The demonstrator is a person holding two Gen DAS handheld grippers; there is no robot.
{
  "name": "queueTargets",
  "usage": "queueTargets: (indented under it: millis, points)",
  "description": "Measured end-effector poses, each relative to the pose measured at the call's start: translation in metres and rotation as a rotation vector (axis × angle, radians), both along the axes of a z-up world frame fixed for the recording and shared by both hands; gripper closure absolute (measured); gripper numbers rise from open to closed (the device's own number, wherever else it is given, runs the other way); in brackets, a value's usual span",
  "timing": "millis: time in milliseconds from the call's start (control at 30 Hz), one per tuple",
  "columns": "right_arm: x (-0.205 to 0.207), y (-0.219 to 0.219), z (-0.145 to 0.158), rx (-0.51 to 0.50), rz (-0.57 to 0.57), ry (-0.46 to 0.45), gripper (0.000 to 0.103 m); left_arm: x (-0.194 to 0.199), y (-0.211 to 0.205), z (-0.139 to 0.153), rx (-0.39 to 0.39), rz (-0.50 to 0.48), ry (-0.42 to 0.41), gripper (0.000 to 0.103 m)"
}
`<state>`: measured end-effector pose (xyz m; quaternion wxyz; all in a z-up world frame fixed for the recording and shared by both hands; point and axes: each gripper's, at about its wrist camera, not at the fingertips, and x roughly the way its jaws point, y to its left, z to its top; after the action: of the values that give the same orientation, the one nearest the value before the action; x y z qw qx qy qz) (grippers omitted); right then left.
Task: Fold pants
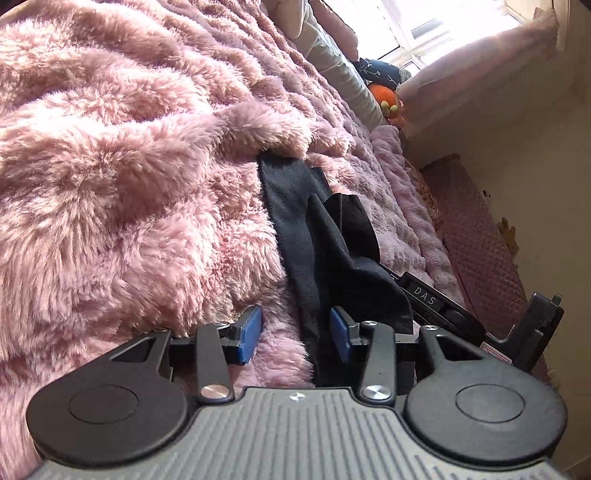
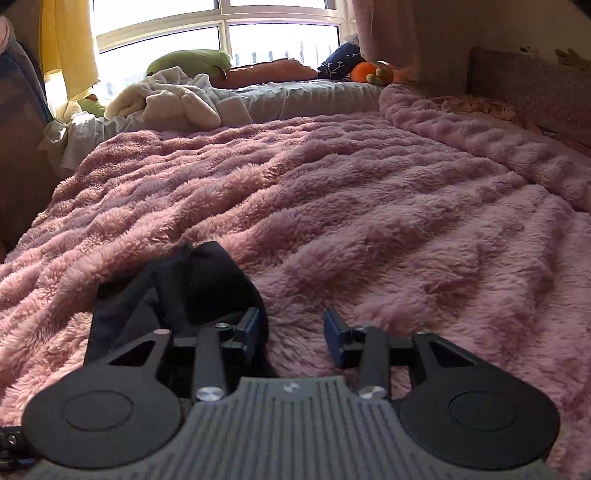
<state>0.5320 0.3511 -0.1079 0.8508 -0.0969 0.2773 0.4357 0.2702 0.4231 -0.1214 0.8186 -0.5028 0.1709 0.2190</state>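
The black pants [image 1: 317, 229] lie as a narrow rumpled strip on the pink fluffy blanket [image 1: 110, 166], with their far end tucked under a blanket fold. My left gripper [image 1: 295, 332] is open, low over the near end. The cloth passes between the blue pads, close to the right pad [image 1: 340, 334], and is not squeezed. In the right wrist view the pants [image 2: 199, 284] bunch up just left of my right gripper [image 2: 293, 330], behind its left finger [image 2: 251, 330]. That gripper is open with only blanket between the pads. Its black body [image 1: 439, 302] shows to the right of the pants.
The blanket [image 2: 369, 206] covers the whole bed in ridges. At the far end are a crumpled white cover [image 2: 173, 99], grey bedding [image 2: 314, 98], a green cushion [image 2: 188, 61], an orange plush toy [image 2: 369, 72] and a window [image 2: 229, 29]. A padded pink headboard [image 2: 528, 81] stands at the right.
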Motion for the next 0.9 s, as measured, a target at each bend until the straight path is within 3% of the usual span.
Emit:
queueTargets:
  millis: [133, 200, 267, 333, 433, 533, 633, 900]
  points:
    - [-0.011, -0.010, 0.023, 0.065, 0.060, -0.027, 0.065, -0.008, 0.000, 0.009, 0.015, 0.005, -0.035, 0.055]
    - [-0.014, -0.011, 0.034, 0.081, 0.062, -0.014, 0.066, -0.011, 0.007, 0.013, -0.001, -0.024, -0.098, 0.055]
    - [-0.016, -0.019, 0.041, 0.107, 0.025, -0.007, 0.069, -0.010, 0.018, 0.014, -0.027, -0.098, -0.237, 0.055]
    - [-0.018, -0.033, 0.046, 0.183, -0.008, 0.050, 0.073, -0.004, 0.027, 0.013, -0.050, -0.124, -0.305, 0.054]
    - [-0.024, -0.055, 0.054, 0.252, -0.032, 0.102, 0.074, 0.018, 0.049, 0.003, -0.072, -0.112, -0.260, 0.059]
    - [-0.038, -0.079, 0.068, 0.270, -0.072, 0.023, 0.076, 0.039, 0.072, -0.019, -0.130, -0.084, -0.182, 0.072]
    - [-0.048, -0.104, 0.081, 0.317, -0.084, -0.013, 0.076, 0.047, 0.090, -0.045, -0.281, -0.103, -0.256, 0.079]
    - [-0.071, -0.142, 0.084, 0.366, -0.122, 0.053, 0.076, 0.070, 0.107, -0.068, -0.459, -0.123, -0.331, 0.079]
